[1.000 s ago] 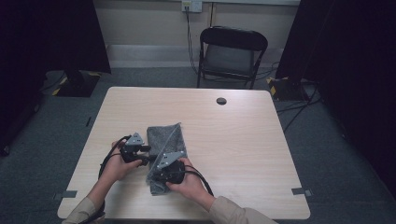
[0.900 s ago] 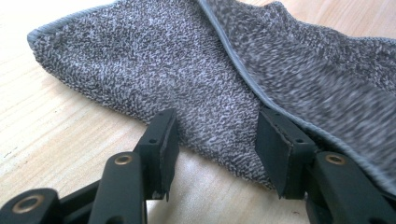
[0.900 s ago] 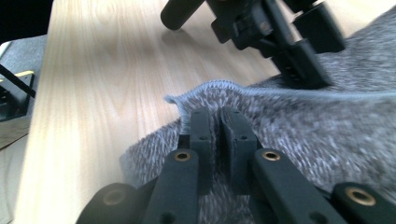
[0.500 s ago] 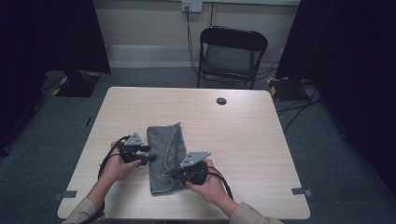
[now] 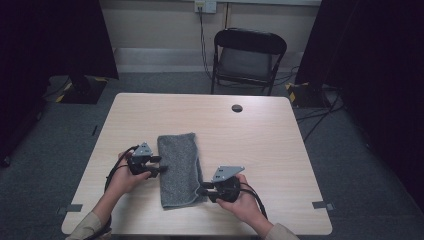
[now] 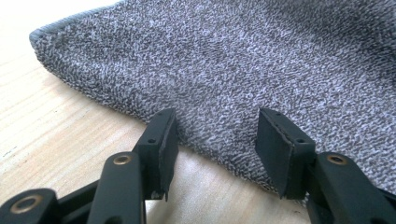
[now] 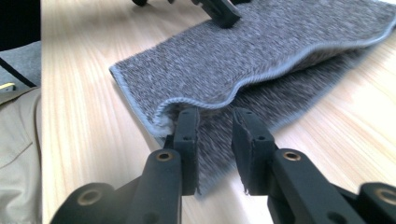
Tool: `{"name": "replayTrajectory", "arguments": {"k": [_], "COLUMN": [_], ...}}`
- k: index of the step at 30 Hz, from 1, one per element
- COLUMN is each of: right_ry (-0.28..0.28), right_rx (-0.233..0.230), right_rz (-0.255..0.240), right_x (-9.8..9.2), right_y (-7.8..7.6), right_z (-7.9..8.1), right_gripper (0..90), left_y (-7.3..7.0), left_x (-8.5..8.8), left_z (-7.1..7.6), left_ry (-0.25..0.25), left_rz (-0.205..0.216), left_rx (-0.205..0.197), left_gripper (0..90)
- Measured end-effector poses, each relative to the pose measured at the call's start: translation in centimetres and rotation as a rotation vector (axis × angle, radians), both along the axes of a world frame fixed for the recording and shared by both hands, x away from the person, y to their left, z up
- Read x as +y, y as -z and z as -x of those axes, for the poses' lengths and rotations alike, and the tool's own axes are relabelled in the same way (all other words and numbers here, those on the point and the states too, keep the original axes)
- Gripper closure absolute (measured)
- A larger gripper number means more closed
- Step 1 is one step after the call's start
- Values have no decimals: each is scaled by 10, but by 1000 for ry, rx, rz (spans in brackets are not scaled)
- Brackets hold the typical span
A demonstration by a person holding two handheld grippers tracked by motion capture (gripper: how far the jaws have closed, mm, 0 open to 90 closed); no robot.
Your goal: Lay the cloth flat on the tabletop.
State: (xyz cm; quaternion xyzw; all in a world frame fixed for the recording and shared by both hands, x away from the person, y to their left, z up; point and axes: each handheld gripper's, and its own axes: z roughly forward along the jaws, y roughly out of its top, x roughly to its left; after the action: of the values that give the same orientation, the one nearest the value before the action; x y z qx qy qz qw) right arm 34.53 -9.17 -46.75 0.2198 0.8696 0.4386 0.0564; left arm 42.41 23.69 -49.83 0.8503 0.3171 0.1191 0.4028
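A grey towel [image 5: 179,169], folded lengthwise into a long strip, lies flat on the near half of the wooden table [image 5: 260,140], its long axis running from near to far. The left gripper [image 5: 156,165] rests at the towel's left edge, about midway along its length; in the left gripper view its jaws stand spread apart over the edge of the towel [image 6: 261,70], with nothing pressed between the pads. The right gripper [image 5: 205,188] sits at the towel's near right corner, pointing left toward the fabric. Its jaws have just been opening; in the right gripper view they stand slightly parted, level with the folded edge of the towel [image 7: 243,60], where the upper layer lifts off the lower one. The lower layer lies beneath and between the jaw tips, and the pads do not press on it. A small dark round disc [image 5: 237,108] lies on the far part of the table, well apart from the towel.
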Motion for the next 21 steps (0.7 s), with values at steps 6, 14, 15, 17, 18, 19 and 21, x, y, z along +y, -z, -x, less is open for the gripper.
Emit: {"name": "replayTrajectory", "arguments": {"k": [6, 14, 15, 17, 18, 19, 21], "right_ry": [15, 46, 47, 42, 41, 38, 22], "right_rx": [24, 8, 3, -4, 0, 0, -10], "right_rz": [26, 26, 24, 25, 18, 9, 7], "right_x": [-15, -25, -23, -18, -14, -10, -1], "right_y": [4, 0, 0, 0, 0, 0, 1], "right_z": [3, 7, 6, 5, 3, 1, -1], "right_gripper": [679, 632, 625, 603, 592, 581, 566], "left_y": [-1, -1, -1, -1, -1, -1, -1], "left_x": [0, -1, -1, -1, -1, -1, 0], "left_z": [-1, 0, 0, 0, 0, 1, 1], "left_ry": [3, -10, -8, -6, -5, -4, -4], "left_rz": [-22, -27, -26, -26, -26, -25, -22], "left_rx": [-5, -9, -8, -9, -9, -7, -6], "left_gripper": [455, 405, 401, 400, 400, 399, 396]}}
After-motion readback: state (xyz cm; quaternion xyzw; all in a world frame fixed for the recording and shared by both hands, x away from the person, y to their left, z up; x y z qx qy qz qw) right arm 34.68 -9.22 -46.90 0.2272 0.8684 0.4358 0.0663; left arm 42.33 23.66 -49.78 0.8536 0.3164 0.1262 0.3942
